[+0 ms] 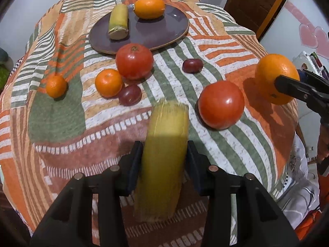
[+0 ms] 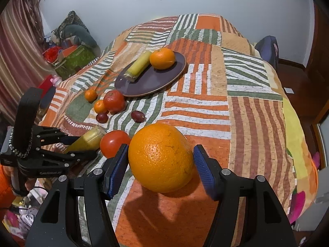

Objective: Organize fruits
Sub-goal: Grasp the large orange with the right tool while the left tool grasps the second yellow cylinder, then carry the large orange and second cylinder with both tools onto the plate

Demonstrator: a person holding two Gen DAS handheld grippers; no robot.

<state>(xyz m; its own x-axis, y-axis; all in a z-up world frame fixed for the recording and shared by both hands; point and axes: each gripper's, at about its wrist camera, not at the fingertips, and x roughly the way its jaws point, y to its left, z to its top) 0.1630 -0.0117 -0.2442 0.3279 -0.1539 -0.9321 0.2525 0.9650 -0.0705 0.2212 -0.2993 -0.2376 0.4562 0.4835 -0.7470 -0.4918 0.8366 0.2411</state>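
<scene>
My left gripper (image 1: 164,154) is shut on a yellow banana piece (image 1: 164,160), held just above the patterned blanket; it also shows in the right wrist view (image 2: 88,142). My right gripper (image 2: 159,160) is shut on a large orange (image 2: 161,157), lifted off the blanket, seen at the right in the left wrist view (image 1: 275,78). A purple plate (image 1: 154,33) farther back holds another banana piece (image 1: 118,21) and an orange (image 1: 149,7).
On the blanket (image 1: 61,123) lie two tomatoes (image 1: 221,105) (image 1: 134,60), two small tangerines (image 1: 108,82) (image 1: 56,86) and two dark plums (image 1: 130,94) (image 1: 192,65). A wooden door (image 1: 257,2) stands at the back right. Boxes and clutter (image 2: 70,59) lie left of the bed.
</scene>
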